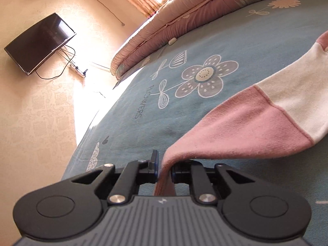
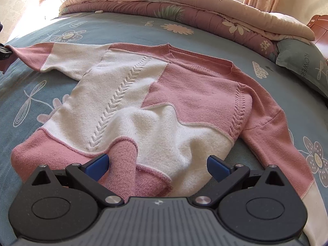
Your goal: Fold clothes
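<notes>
One pink and cream sweater (image 2: 143, 94) lies flat on a blue bed sheet (image 1: 205, 47). Left gripper (image 1: 165, 171) fingers are clamped on its pink sleeve cuff (image 1: 235, 135), near the bed's edge. Right gripper (image 2: 157, 164) fingers stand apart over the sweater's hem. Open sheet surrounds it, printed "FLOWERS"

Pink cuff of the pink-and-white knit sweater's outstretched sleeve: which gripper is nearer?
Left. The left gripper has its jaws shut on that pink cuff, lifting it off the blue floral bedsheet. The right gripper is open at the sweater's pink hem, a body's width away.
</notes>
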Motion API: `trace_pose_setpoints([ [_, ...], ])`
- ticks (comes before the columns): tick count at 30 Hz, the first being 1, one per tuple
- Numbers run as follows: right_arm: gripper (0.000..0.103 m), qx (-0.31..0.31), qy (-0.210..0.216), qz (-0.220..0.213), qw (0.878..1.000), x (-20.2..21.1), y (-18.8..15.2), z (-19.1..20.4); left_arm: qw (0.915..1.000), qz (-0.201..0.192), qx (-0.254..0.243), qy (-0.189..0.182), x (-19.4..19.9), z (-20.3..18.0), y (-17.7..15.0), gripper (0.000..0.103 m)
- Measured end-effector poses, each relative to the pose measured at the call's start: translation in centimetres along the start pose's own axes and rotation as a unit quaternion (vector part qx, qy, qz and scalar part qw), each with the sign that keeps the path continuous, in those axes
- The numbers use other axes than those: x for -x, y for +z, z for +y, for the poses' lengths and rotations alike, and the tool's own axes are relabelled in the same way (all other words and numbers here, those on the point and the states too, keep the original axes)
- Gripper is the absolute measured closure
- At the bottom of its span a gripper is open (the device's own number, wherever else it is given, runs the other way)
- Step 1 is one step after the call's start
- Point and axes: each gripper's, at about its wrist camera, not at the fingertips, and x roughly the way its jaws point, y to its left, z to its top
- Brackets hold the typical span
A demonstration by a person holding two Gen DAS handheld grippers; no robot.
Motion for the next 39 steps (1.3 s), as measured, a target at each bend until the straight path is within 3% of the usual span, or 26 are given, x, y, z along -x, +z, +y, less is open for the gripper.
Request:
trace_pose_setpoints([
  [5,0.0,0.011,0.002,0.006,1.0,-0.4,-0.1,0.5,0.9985,0.012,-0.053,0.003,-2.0,-0.2,-1.3,0.084],
  [8,0.0,0.009,0.002,0.008,1.0,-0.5,-0.1,0.4,0.9985,0.034,-0.043,-0.006,-2.9,0.0,-2.9,0.079],
  [11,0.0,0.006,0.0,0.008,1.0,-0.5,-0.2,0.1,0.9971,0.068,-0.031,0.015,-4.5,0.9,-4.6,0.079],
  [14,0.0,0.003,0.0,0.004,1.0,-0.4,-0.1,0.0,0.9928,0.111,0.034,0.03,-5.8,3.4,-6.1,0.079],
  [16,0.0,0.002,-0.001,0.004,1.0,-0.3,-0.1,0.0,0.9786,0.143,0.148,-0.004,-6.3,6.4,-7.1,0.08],
  [17,0.0,0.002,-0.001,0.004,1.0,-0.3,-0.1,-0.1,0.963,0.151,0.219,-0.044,-6.2,7.9,-7.8,0.082],
  [18,0.0,0.002,-0.001,0.003,1.0,-0.3,-0.1,-0.1,0.9391,0.155,0.293,-0.092,-6.1,9.1,-8.6,0.079],
  [20,0.0,0.003,-0.001,0.005,1.0,-0.5,-0.1,0.0,0.8796,0.147,0.416,-0.179,-5.7,10.5,-10.6,0.07],
  [21,0.0,0.004,-0.001,0.007,1.0,-0.6,-0.2,0.1,0.8454,0.142,0.467,-0.217,-5.5,10.9,-11.5,0.06],
  [22,0.0,0.005,-0.001,0.008,1.0,-0.7,-0.2,0.1,0.8091,0.137,0.512,-0.254,-5.3,11.1,-12.5,0.054],
  [23,0.0,0.007,0.0,0.009,1.0,-0.7,-0.2,0.2,0.782,0.134,0.537,-0.287,-5.3,10.7,-13.1,0.054],
  [25,0.0,0.009,0.001,0.01,1.0,-0.8,-0.3,0.4,0.7631,0.137,0.55,-0.311,-5.1,9.4,-13.6,0.053],
  [26,0.0,0.011,0.002,0.01,1.0,-0.8,-0.3,0.5,0.767,0.139,0.544,-0.31,-5.0,8.8,-13.5,0.053],
  [29,0.0,0.014,0.002,0.014,1.0,-1.0,-0.4,0.7,0.7992,0.112,0.52,-0.28,-4.1,8.2,-12.1,0.053],
  [32,0.0,0.016,0.002,0.016,1.0,-1.1,-0.5,0.7,0.8244,0.076,0.501,-0.251,-2.8,8.5,-10.3,0.053],
  [34,0.0,0.014,0.002,0.014,1.0,-1.2,-0.4,0.7,0.8245,0.042,0.496,-0.269,-2.4,8.7,-8.8,0.04],
  [36,0.0,0.015,0.003,0.012,1.0,-1.3,-0.5,0.9,0.8178,0.03,0.485,-0.308,-3.6,8.1,-7.1,0.029],
  [39,0.0,0.021,0.003,0.013,1.0,-1.6,-0.5,1.2,0.8029,0.055,0.488,-0.338,-6.7,6.2,-5.7,0.03],
])
